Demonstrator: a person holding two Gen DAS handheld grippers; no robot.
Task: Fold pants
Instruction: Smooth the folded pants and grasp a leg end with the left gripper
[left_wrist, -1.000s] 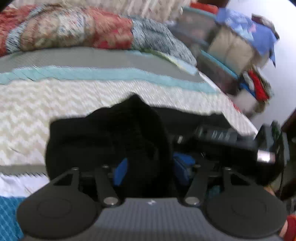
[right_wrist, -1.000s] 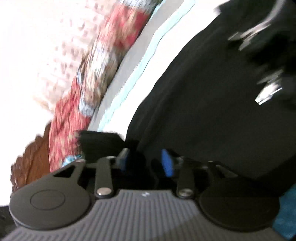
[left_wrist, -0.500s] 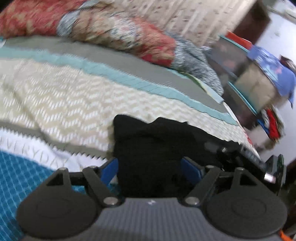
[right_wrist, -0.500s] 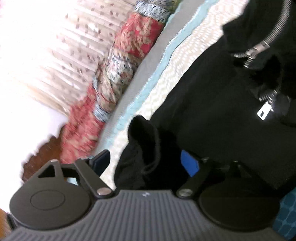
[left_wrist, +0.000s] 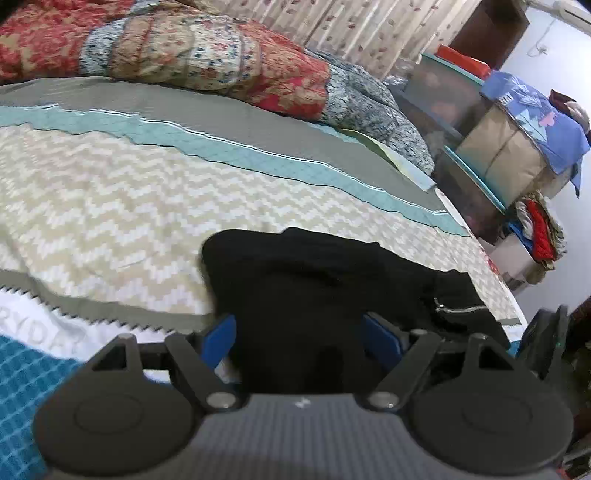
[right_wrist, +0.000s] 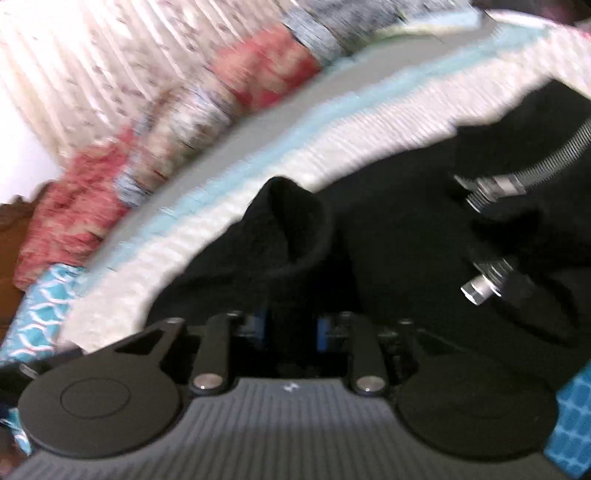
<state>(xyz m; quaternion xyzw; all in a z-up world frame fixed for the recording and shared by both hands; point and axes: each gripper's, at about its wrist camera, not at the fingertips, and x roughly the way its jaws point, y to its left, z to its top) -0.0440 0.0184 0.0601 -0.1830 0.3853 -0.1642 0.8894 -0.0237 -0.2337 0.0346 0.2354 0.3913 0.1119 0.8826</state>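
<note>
The black pants lie bunched on the bed's chevron-patterned cover, with a silver zipper at their right side. My left gripper is open, its blue fingers standing wide on either side of a fold of the black cloth. In the blurred right wrist view the pants fill the right half. My right gripper is shut on a bunched fold of the pants that stands up in front of it.
A bed cover in beige chevron, teal and grey bands spreads left and behind. A red and blue patterned quilt lies rolled at the back. Stacked boxes and clothes stand right of the bed, curtains behind.
My left gripper has opened, letting go of the black cloth and staying around it. My right gripper was open half a second ago and has closed on a fold of the pants.
</note>
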